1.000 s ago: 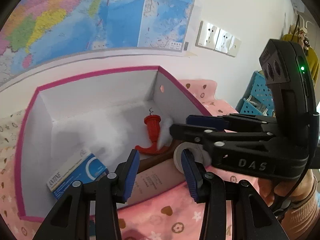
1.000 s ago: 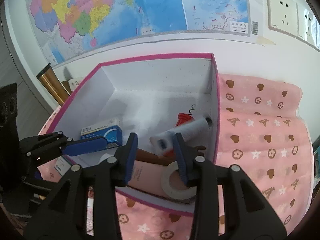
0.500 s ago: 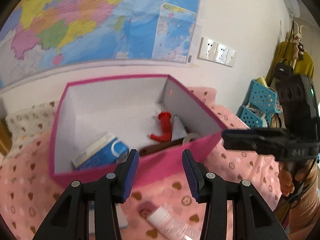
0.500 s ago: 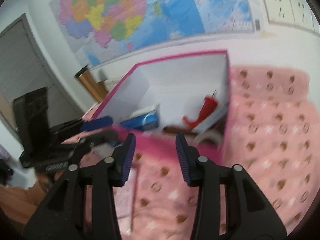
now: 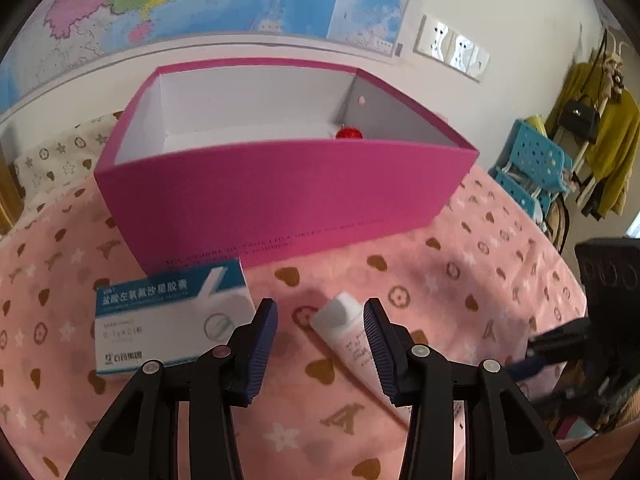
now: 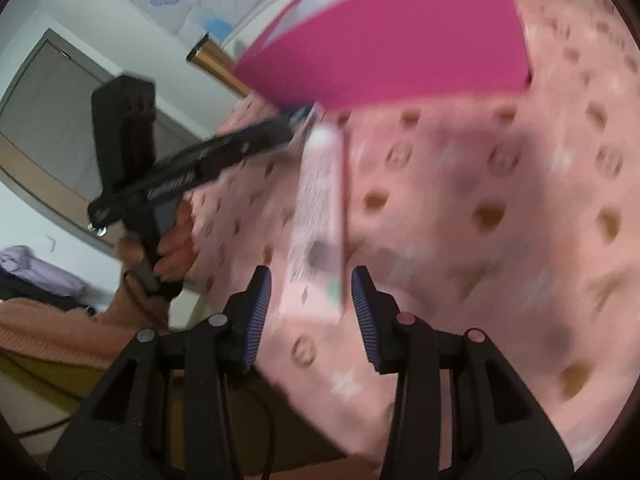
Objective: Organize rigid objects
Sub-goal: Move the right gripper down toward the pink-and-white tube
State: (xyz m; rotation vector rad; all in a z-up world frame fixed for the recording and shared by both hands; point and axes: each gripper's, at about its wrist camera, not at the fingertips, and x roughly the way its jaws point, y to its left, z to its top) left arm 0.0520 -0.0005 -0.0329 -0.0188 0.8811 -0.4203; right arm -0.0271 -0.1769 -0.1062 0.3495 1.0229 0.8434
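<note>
A white and pink tube [image 5: 344,332] lies on the pink cloth in front of the magenta box [image 5: 280,192]. A blue and white medicine box [image 5: 168,320] lies flat to its left. My left gripper [image 5: 320,312] hovers open just above the tube's cap end, gripping nothing. In the blurred right wrist view the tube [image 6: 320,200] runs away from my right gripper [image 6: 311,280]. Its flat end sits between the open fingers, and the pads do not press on it. The left gripper [image 6: 296,124] reaches in near the tube's far end. A red object [image 5: 349,133] peeks over the box wall.
Blue plastic baskets [image 5: 532,160] and a rack with a yellow garment [image 5: 608,140] stand at the right. A map and wall sockets [image 5: 452,44] are behind the box. A hand [image 6: 172,248] holds the left gripper near a door [image 6: 52,100].
Both grippers drew back from above the box and sank to the cloth in front of it. The right view swung left onto the tube. The box's inside is now mostly hidden.
</note>
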